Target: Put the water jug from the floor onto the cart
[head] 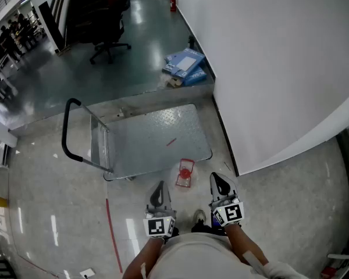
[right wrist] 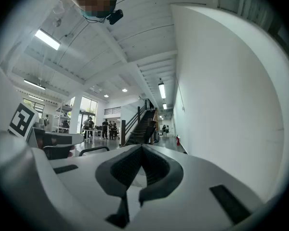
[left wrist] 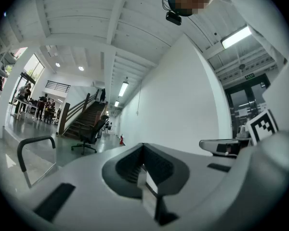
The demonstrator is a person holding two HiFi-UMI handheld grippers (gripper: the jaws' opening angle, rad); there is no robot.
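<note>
Glossy pale floor tiles run along a tall white wall [head: 279, 57], and on them stands the water jug [head: 185, 174], a clear container with red on top. It sits on the floor just beside the near edge of the cart [head: 154, 137], not on it. The cart's ribbed metal deck is bare except for a small red mark, and its black handle [head: 66, 133] rises at the far left end.

Just short of the jug, the left gripper [head: 159, 189] and the right gripper [head: 218, 182] are held side by side, one on each side of it and clear of it, their marker cubes toward the person. In the left gripper view the left gripper [left wrist: 143, 147] has its two dark jaws brought together at the tips, with nothing between them. The right gripper [right wrist: 142, 148] reads the same in its own view: tips meeting, nothing held. A shoe [head: 199, 216] of the person shows between the two grippers.

A red line [head: 111, 225] on the floor runs from the cart toward the person. Beyond the cart, blue boxes [head: 187, 66] lie against the wall on darker flooring, and a black office chair [head: 107, 36] stands further off. A staircase [left wrist: 84, 120] and a group of people [head: 11, 31] show in the distance.
</note>
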